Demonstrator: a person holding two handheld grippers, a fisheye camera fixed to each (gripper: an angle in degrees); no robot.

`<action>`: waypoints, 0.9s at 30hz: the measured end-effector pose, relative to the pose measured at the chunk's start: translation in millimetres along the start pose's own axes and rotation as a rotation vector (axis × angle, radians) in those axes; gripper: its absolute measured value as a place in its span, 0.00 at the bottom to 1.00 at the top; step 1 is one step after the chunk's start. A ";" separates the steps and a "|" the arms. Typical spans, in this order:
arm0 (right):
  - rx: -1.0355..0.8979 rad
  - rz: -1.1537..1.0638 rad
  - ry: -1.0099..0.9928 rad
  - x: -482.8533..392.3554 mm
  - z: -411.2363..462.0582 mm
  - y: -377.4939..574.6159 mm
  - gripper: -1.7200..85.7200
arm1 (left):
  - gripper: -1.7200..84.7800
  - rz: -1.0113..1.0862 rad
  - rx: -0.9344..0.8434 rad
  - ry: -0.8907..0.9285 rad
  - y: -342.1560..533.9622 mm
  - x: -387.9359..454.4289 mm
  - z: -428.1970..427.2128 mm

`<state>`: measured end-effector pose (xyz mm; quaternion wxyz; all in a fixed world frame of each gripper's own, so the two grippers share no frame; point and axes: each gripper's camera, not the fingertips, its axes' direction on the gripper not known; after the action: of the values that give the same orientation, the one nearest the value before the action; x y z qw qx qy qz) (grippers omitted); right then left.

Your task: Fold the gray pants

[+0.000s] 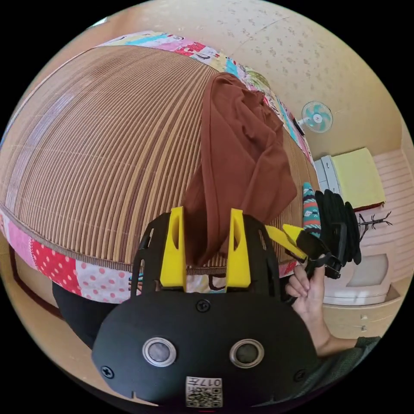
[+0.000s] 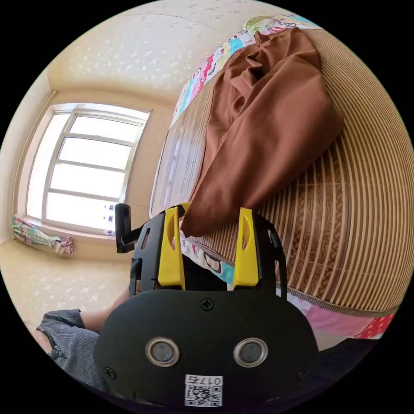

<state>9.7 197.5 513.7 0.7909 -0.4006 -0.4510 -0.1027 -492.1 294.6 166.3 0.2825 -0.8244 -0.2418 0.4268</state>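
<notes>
Your left gripper has its yellow jaws parted, and a narrow end of the brown pants lies between them at the bed's near edge; I cannot tell whether either jaw touches the cloth. Your right gripper is likewise released, its jaws straddling the pointed corner of the pants without pressing it. The fabric is smooth, soft and matte, rumpled into deep folds. It lies on a ribbed bamboo mat over a patchwork quilt. The garment's long axis runs away from you, toward the bed's far side.
</notes>
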 end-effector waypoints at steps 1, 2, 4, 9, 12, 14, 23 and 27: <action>-0.008 -0.019 0.118 -9.2 0.7 -9.4 0.17 | 0.17 -0.024 0.008 0.011 1.5 -2.9 -2.2; -0.018 -0.045 0.138 -13.5 -2.2 -15.0 0.15 | 0.16 -0.061 0.003 0.026 0.6 -6.9 -6.8; -0.079 -0.094 0.025 -19.7 -31.2 -37.9 0.07 | 0.10 -0.065 -0.064 0.065 -9.6 -9.7 -12.1; 0.170 -0.316 -0.296 -8.6 -166.2 -16.7 0.05 | 0.06 0.019 -0.032 0.443 -47.4 -29.4 -69.8; 0.641 -0.129 -0.226 43.2 -246.3 60.9 0.04 | 0.07 0.008 0.013 0.394 -55.4 -47.1 -92.1; 0.700 0.037 -0.001 69.3 -265.1 96.4 0.04 | 0.09 -0.022 0.039 0.322 -53.5 -58.6 -96.4; 0.660 0.312 0.063 126.4 -251.4 184.3 0.03 | 0.03 0.009 -0.285 0.267 -73.3 -50.4 -65.9; 0.602 0.160 0.053 93.0 -244.4 145.6 0.03 | 0.01 -0.091 -0.223 1.016 -96.5 -43.6 -100.9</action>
<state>293.3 134.3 442.4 0.8910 -0.1796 -0.4076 0.0877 -445.2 310.4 303.9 0.2929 -0.9413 -0.1536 -0.0681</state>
